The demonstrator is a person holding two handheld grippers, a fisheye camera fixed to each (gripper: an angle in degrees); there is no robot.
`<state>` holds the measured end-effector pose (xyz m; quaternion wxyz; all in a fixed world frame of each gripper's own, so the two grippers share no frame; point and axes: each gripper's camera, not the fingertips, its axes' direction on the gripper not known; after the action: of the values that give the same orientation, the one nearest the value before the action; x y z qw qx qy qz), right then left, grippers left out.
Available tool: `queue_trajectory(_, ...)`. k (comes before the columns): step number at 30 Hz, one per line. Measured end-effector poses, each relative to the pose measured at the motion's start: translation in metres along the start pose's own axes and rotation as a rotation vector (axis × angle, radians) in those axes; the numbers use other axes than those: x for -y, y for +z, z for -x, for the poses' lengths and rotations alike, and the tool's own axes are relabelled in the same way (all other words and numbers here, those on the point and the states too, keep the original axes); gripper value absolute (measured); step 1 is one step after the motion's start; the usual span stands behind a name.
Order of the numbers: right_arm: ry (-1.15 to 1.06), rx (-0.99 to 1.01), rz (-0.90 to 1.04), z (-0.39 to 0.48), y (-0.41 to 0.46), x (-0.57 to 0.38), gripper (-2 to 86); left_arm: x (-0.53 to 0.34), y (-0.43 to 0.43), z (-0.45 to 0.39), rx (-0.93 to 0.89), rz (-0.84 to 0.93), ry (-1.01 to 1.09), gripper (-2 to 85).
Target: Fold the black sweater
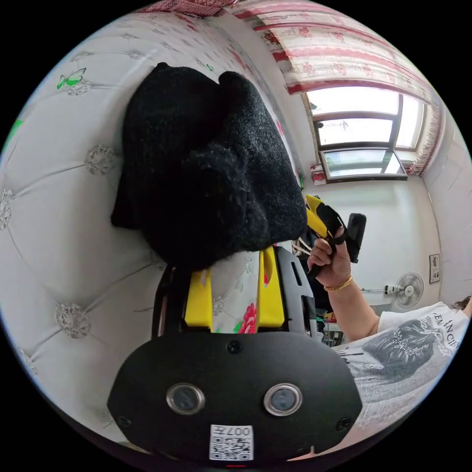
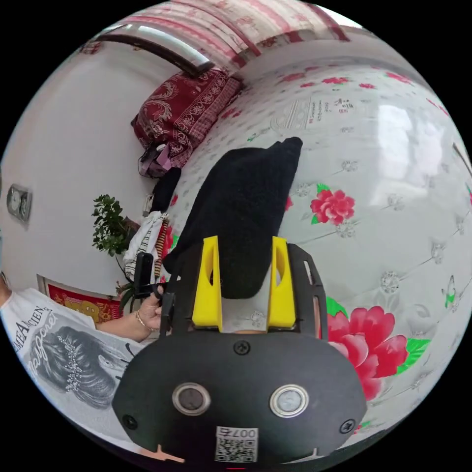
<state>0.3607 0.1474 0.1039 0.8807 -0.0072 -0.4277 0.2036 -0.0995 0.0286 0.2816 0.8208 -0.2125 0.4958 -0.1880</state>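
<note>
On the bed (image 2: 393, 162), sweater (image 2: 246, 211) already bunched compact, both pairs of jaws spread at its edge, only tidying left.

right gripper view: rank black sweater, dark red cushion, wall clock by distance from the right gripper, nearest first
1. black sweater, reaching between the right gripper jaws.
2. dark red cushion, beyond the sweater, at the bed's far end.
3. wall clock, off on the side wall.

The black sweater (image 1: 206, 167) hides the left gripper's (image 1: 231, 255) fingertips; the right gripper's (image 2: 244, 246) grip on it is unclear.
</note>
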Motion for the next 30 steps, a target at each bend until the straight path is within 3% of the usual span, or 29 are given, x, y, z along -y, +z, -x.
queue_trajectory(1, 0.027, 0.077, -0.031, -0.011, 0.01, 0.007, 11.4, 0.006, 0.003, 0.001, 0.019, 0.02, 0.001, 11.7)
queue_trajectory(6, -0.036, 0.003, -0.067, 0.011, 0.067, 0.086, 11.5, 0.038, -0.004, 0.009, 0.052, -0.061, -0.026, 10.2)
queue_trajectory(11, -0.076, 0.067, -0.041, 0.039, 0.165, 0.234, 11.4, 0.132, -0.049, 0.025, 0.265, -0.255, -0.044, 9.1)
queue_trajectory(14, -0.206, -0.073, -0.05, 0.074, 0.175, 0.262, 10.7, 0.164, -0.078, 0.029, 0.39, -0.295, -0.042, 7.9)
queue_trajectory(17, -0.347, -0.158, -0.049, 0.091, 0.172, 0.227, 10.1, 0.135, -0.09, 0.012, 0.422, -0.339, 0.069, 6.7)
queue_trajectory(21, -0.395, -0.325, 0.107, 0.073, 0.174, 0.132, 9.9, 0.045, -0.047, -0.007, 0.526, -0.207, 0.203, 6.5)
queue_trajectory(25, -0.243, -0.43, 0.306, 0.041, 0.155, 0.006, 10.1, -0.04, 0.008, -0.028, 0.512, -0.004, 0.268, 6.3)
queue_trajectory(30, 0.012, -0.662, 0.195, 0.027, 0.065, -0.074, 11.4, -0.104, 0.063, -0.067, 0.498, 0.181, 0.43, 6.3)
